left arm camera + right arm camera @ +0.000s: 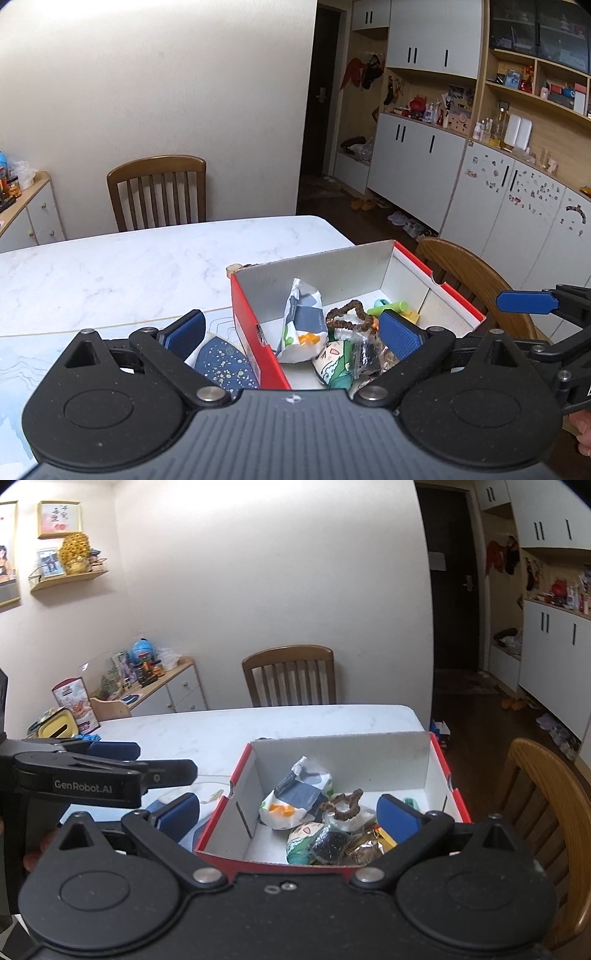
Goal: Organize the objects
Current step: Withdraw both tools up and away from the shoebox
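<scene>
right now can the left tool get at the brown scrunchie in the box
Probably yes: the left tool is open and empty above the box, and the brown scrunchie lies on top of the pile, uncovered.

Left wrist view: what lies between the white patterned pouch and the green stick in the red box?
A brown scrunchie lies between the pouch and the green stick, shown in the left wrist view.

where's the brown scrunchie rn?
In both wrist views the brown scrunchie sits inside the red box, on the pile toward its right half, just right of the patterned packet and above the cartoon plush.
</scene>
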